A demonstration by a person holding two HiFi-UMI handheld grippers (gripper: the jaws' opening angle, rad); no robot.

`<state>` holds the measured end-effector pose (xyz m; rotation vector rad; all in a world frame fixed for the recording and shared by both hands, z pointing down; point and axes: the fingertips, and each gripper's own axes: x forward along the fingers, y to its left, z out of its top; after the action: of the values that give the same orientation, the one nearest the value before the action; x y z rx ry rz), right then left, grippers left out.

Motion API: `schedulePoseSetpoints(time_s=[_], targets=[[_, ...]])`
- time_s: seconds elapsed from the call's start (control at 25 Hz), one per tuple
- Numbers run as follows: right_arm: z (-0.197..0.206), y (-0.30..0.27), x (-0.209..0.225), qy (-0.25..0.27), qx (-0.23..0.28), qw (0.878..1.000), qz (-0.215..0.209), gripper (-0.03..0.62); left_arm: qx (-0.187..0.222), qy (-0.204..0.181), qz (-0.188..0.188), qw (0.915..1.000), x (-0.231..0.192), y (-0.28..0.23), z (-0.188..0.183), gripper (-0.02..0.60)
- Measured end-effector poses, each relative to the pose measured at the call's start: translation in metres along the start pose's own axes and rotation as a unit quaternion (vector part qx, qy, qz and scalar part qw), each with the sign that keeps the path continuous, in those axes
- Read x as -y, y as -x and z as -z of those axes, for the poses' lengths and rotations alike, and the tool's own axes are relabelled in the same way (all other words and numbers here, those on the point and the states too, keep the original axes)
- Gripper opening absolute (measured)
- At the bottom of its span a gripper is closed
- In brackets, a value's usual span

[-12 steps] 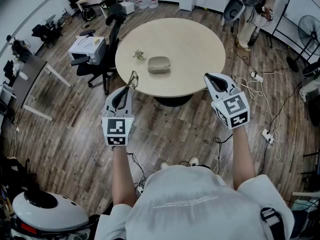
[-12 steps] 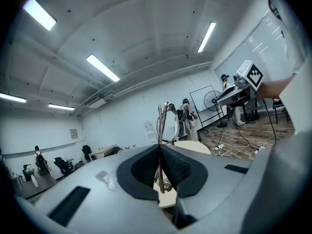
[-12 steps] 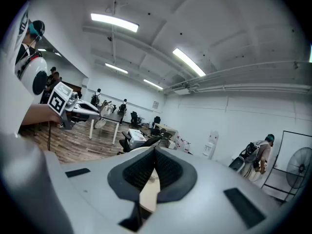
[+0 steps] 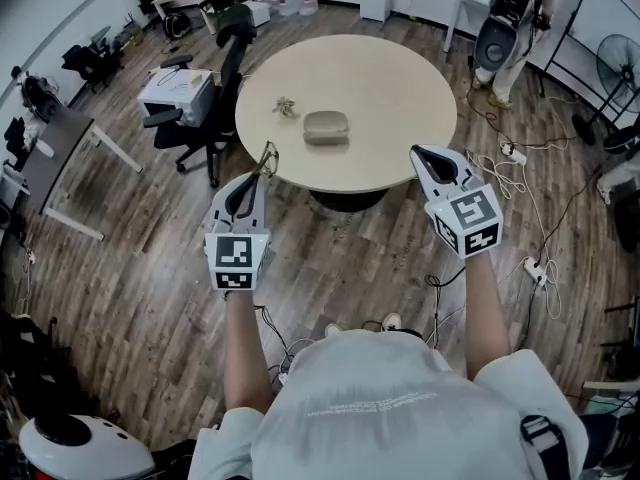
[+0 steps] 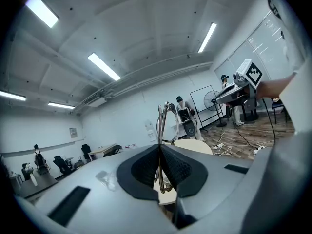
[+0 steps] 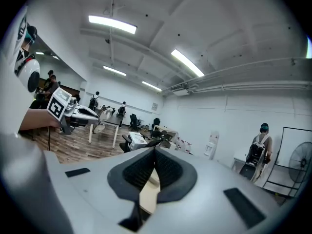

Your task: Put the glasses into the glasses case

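Case (image 4: 325,127) and, perhaps, keys (image 4: 284,107) share the table (image 4: 395,88).

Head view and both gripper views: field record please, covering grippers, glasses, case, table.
left gripper: jaws shut on the glasses, held off the near edge of the table
right gripper: jaws together, nothing between them, in the air by the table's near right edge
glasses case: on the table, near its middle, looks closed
table: round, light top
small object: on the table, left of the case and apart from it; too small to identify
task state: glasses not yet in the case
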<state>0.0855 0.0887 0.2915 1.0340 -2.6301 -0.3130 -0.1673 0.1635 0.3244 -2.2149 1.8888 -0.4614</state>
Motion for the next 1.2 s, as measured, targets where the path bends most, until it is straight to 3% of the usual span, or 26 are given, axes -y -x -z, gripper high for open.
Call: schedulePoseSetpoints(time_s=[0.4,0.72,0.96,1.2], targets=[[0.006,-0.012,-0.030,-0.005,-0.021,0.999,0.025,0.000,0.000,-0.003,0.026,0.9997,-0.023,0.005,0.025,0.018],[0.009,-0.029,-0.022,-0.003,-0.032,0.999,0.035,0.000,-0.001,0.004,0.035,0.9994,-0.032,-0.013,0.034,0.018],[0.019,-0.056,0.009,-0.010,-0.024,0.999,0.031,0.000,-0.008,-0.001,0.030,0.9995,-0.031,-0.050,0.034,0.018],[0.039,-0.113,0.064,-0.014,-0.012,1.000,0.011,0.000,-0.029,-0.009,0.019,0.9994,-0.033,-0.119,0.034,0.018]])
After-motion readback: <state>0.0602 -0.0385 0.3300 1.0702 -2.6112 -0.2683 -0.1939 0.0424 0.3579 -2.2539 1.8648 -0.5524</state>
